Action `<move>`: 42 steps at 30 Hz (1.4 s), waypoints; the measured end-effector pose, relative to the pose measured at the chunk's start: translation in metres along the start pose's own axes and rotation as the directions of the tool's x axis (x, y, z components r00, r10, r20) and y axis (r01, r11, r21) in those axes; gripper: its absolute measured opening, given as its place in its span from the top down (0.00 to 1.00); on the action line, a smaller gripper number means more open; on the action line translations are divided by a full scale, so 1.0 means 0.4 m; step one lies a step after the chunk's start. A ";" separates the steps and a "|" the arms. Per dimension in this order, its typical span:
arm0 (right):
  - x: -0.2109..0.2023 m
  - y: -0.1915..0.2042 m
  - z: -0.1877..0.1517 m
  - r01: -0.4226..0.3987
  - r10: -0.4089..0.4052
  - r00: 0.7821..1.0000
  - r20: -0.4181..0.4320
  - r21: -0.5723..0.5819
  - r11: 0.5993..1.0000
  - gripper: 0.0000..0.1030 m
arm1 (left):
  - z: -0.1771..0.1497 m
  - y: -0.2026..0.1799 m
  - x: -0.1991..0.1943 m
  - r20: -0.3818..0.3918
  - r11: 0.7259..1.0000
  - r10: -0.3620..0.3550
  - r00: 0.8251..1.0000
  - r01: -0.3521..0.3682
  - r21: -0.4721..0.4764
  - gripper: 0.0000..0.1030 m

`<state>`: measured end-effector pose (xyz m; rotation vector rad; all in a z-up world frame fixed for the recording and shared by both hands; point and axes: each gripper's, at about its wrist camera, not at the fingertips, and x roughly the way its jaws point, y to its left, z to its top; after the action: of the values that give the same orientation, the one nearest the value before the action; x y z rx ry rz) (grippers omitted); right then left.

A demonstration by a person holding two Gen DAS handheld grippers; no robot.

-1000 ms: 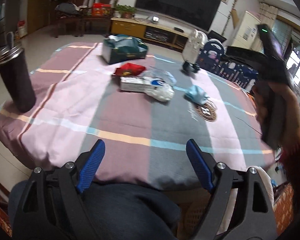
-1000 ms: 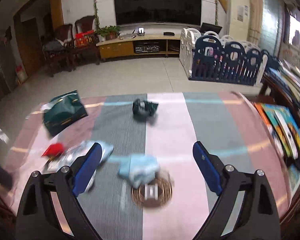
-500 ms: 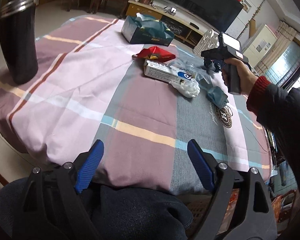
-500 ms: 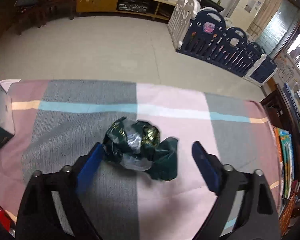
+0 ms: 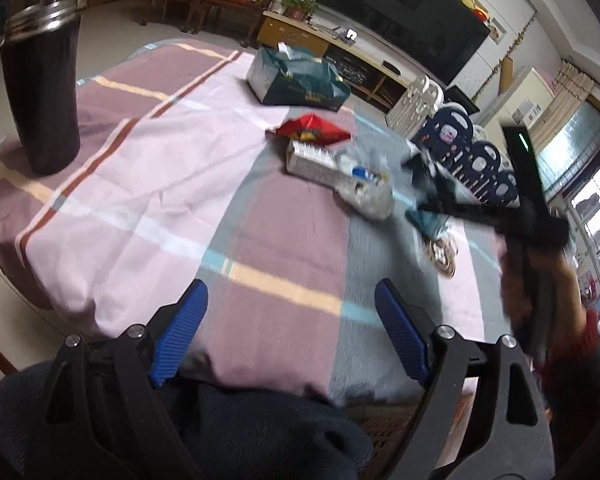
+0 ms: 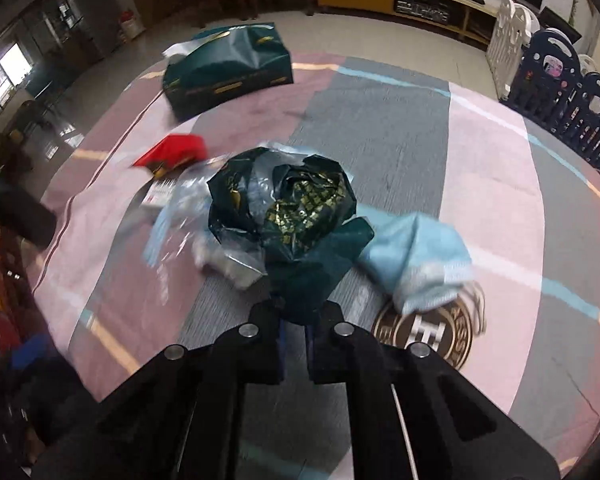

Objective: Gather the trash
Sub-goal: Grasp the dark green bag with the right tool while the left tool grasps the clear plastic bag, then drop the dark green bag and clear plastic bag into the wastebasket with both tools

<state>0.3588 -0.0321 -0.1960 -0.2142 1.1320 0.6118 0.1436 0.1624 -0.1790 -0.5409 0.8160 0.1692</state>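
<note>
My right gripper (image 6: pixel 296 320) is shut on a crumpled dark green wrapper (image 6: pixel 288 216) and holds it above the table. It also shows in the left wrist view (image 5: pixel 424 172), blurred, at the right. Below lie a red wrapper (image 6: pixel 172 152), a white box (image 5: pixel 312 160), clear plastic (image 5: pixel 368 196) and a light blue cloth (image 6: pixel 420 260). My left gripper (image 5: pixel 288 332) is open and empty at the table's near edge.
A dark green tissue box (image 6: pixel 228 72) stands at the far side. A tall dark cup (image 5: pixel 40 92) stands at the left. A round coaster (image 6: pixel 428 332) lies under the blue cloth. The striped tablecloth (image 5: pixel 160 184) covers the table.
My right gripper has closed on the dark green wrapper, lifted it and pulled it back over the other trash. My left gripper has stayed open at the near edge.
</note>
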 end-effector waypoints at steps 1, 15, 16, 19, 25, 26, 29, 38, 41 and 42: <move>-0.014 -0.001 -0.037 -0.008 0.009 1.000 -0.016 0.003 1.000 0.92 | 0.022 -0.009 0.006 -0.007 1.000 0.010 1.000 -0.010 0.006 0.17; -0.139 -0.088 -0.270 0.131 -0.161 0.984 0.073 0.312 0.941 0.24 | 0.277 -0.262 0.380 -0.270 0.991 -0.091 0.959 0.114 0.071 0.22; -0.136 -0.086 -0.273 0.130 -0.163 0.984 0.078 0.321 0.938 0.24 | 0.280 -0.258 0.404 -0.280 0.992 -0.109 0.954 0.124 0.035 0.33; -0.113 -0.076 -0.265 0.165 -0.192 0.980 0.061 0.301 0.939 0.24 | 0.267 -0.252 0.429 -0.305 0.992 -0.100 0.947 0.118 0.042 0.77; -0.072 -0.078 -0.249 0.244 -0.267 0.963 0.044 0.288 0.926 0.24 | 0.221 -0.220 0.261 -0.106 0.982 -0.124 0.987 0.137 0.128 0.92; -0.074 -0.078 -0.245 0.236 -0.261 0.964 0.050 0.294 0.926 0.24 | 0.213 -0.213 0.227 -0.077 0.983 -0.109 0.991 0.119 0.141 0.92; -0.067 -0.075 -0.223 0.251 -0.281 0.958 0.063 0.294 0.922 0.24 | 0.177 -0.187 0.125 -0.006 0.984 -0.065 0.998 0.065 0.167 0.92; -0.009 -0.047 -0.167 0.312 -0.332 0.942 0.043 0.244 0.918 0.43 | 0.057 -0.151 -0.025 0.078 0.959 0.050 0.996 -0.070 0.275 0.92; -0.012 -0.014 -0.157 0.321 -0.339 0.939 0.063 0.204 0.925 0.52 | 0.029 -0.149 -0.040 0.081 0.952 0.066 0.995 -0.087 0.292 0.92; -0.021 -0.005 -0.155 0.305 -0.325 0.943 0.074 0.204 0.930 0.53 | 0.022 -0.150 -0.045 0.081 0.952 0.067 0.994 -0.088 0.294 0.92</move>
<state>0.3091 -0.0651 -0.2153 -0.1921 1.0174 0.2240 0.1578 0.1171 -0.1373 -0.2172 0.7774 0.1331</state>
